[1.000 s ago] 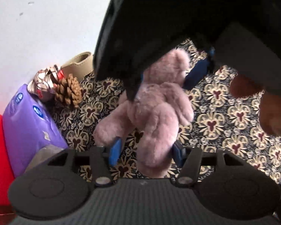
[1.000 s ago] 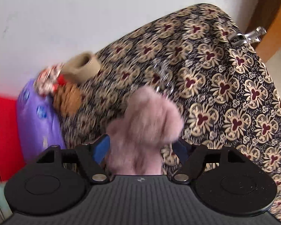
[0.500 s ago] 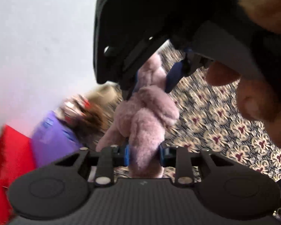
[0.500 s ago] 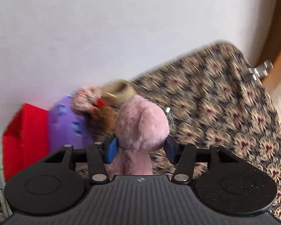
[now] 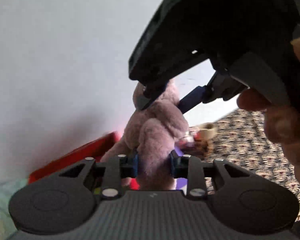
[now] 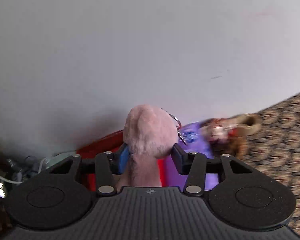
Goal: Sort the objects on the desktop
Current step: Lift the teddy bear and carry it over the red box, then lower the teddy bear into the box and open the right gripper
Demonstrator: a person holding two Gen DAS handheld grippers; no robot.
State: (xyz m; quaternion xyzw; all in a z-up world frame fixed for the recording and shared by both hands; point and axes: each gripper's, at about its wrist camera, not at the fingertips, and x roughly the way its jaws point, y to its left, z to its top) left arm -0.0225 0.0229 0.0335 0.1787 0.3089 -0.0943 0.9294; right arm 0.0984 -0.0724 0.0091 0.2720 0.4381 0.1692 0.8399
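Note:
A pink plush bear (image 5: 156, 124) hangs in the air, held from both ends. My left gripper (image 5: 154, 165) is shut on its lower leg. In the left wrist view my right gripper (image 5: 168, 100) comes down from the upper right over the bear's head, with a hand (image 5: 280, 124) on its handle. Seen from the right wrist, the right gripper (image 6: 150, 156) is shut on the bear (image 6: 150, 128), whose fur bulges between the blue pads; a metal key ring (image 6: 176, 120) dangles from it. A red box (image 5: 80, 154) lies below and behind the bear.
A white wall fills the background. On the patterned tablecloth (image 6: 280, 140) lie a purple pack (image 6: 192, 142), a blurred pine cone and wrapped ornament (image 6: 220, 132), and a tape roll (image 6: 248, 124). The red box (image 6: 104, 142) stands left of the pack. Cables (image 6: 20, 170) lie far left.
Both grippers closed on the bear and lifted it off the cloth. They carried it up and leftward, so the red box now sits under it.

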